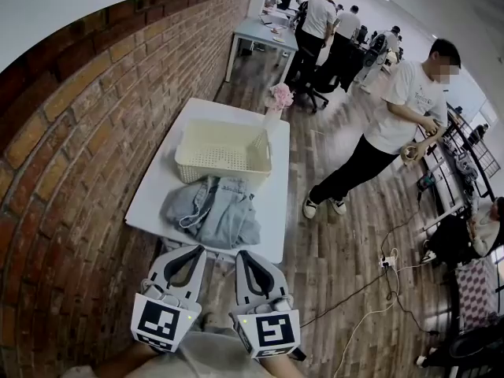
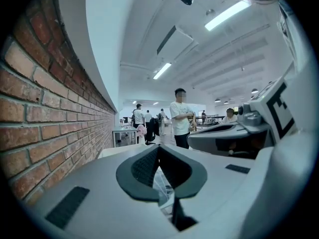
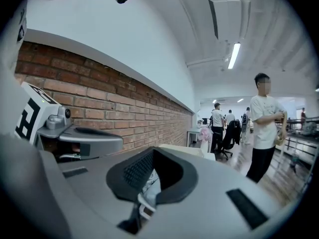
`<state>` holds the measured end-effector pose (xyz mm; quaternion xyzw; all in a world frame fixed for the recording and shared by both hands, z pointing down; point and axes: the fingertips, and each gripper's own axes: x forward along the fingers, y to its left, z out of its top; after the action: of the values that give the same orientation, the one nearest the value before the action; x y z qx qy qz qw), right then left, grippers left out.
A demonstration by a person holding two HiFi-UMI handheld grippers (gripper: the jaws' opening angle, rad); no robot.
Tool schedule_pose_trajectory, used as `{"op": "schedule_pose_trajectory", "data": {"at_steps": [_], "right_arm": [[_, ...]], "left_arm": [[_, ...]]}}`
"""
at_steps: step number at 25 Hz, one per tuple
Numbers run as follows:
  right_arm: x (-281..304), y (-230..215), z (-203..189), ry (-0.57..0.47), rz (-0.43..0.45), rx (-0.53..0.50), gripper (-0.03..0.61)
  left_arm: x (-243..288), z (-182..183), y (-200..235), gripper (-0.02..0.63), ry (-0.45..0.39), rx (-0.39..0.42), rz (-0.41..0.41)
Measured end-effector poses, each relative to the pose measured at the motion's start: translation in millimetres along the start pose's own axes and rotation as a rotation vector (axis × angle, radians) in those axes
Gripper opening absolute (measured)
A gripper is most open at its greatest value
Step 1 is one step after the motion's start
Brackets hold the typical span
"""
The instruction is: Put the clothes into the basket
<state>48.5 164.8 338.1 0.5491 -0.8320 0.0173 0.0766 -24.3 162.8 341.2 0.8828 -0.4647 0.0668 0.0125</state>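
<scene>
A crumpled grey-blue garment (image 1: 214, 209) lies on the near half of the white table (image 1: 275, 203). Behind it stands a cream plastic basket (image 1: 223, 152), with nothing showing inside. My left gripper (image 1: 196, 250) and right gripper (image 1: 242, 253) hover side by side just short of the table's near edge, both pointing at the garment. Each is shut with nothing held. In the left gripper view the jaws (image 2: 158, 149) meet, and a sliver of fabric shows below them. The right gripper view shows the same for its jaws (image 3: 153, 152).
A brick wall (image 1: 71, 172) runs along the table's left side. A person in a white shirt (image 1: 394, 120) stands on the wooden floor to the right. Pink flowers (image 1: 280, 95) sit at the table's far corner. Cables (image 1: 378, 290) trail across the floor.
</scene>
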Motion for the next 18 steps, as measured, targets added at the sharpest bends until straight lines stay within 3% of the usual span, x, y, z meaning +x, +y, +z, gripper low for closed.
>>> {"op": "schedule_pose_trajectory", "data": {"at_steps": [18], "right_arm": [[-12.7,-23.3,-24.2,-0.012,0.078,0.059,0.006]], "left_arm": [[-5.7,-11.0,-4.5,0.009,0.009,-0.003,0.125]]}}
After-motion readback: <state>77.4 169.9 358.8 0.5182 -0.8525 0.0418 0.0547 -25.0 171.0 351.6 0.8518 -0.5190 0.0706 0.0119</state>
